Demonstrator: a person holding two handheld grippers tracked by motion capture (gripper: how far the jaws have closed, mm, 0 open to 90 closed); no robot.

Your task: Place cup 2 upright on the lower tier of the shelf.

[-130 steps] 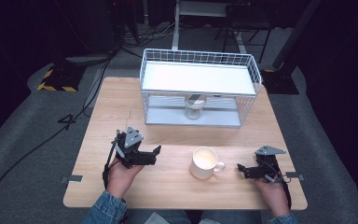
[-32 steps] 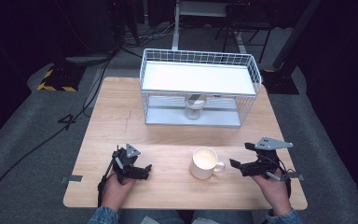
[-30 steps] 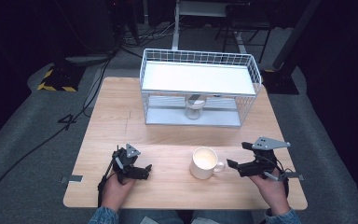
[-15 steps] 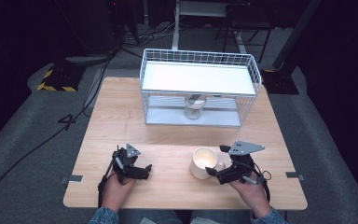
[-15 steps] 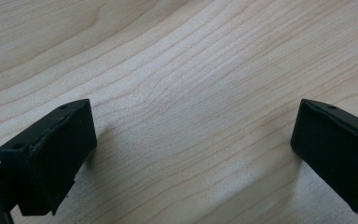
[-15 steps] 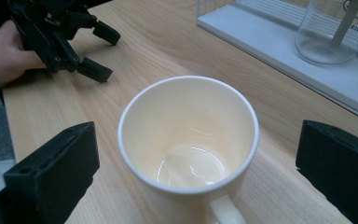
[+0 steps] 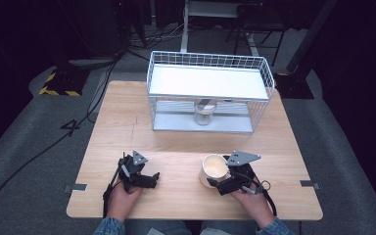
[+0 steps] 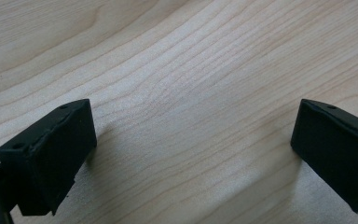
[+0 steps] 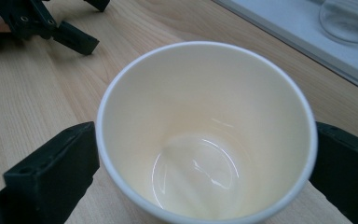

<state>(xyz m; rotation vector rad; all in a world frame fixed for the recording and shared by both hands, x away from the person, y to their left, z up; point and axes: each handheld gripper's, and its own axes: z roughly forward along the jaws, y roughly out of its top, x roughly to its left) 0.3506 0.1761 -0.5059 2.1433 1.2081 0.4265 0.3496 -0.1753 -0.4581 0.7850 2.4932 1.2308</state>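
Straddling cup [image 9: 205, 135], right gripper [image 9: 205, 163] wide.

A single dark mark shaped like the numeral 4 [image 7: 71, 127] is seen on the grey floor [image 7: 24, 161], just left of the wooden table [image 7: 127, 127]. No brand, label or lettering can be read on the paper cup [image 9: 205, 135], the wire rack [image 7: 210, 78] or the table.

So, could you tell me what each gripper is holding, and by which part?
The right gripper brackets the cup at its sides; whether it grips cannot be told. The left gripper holds nothing.
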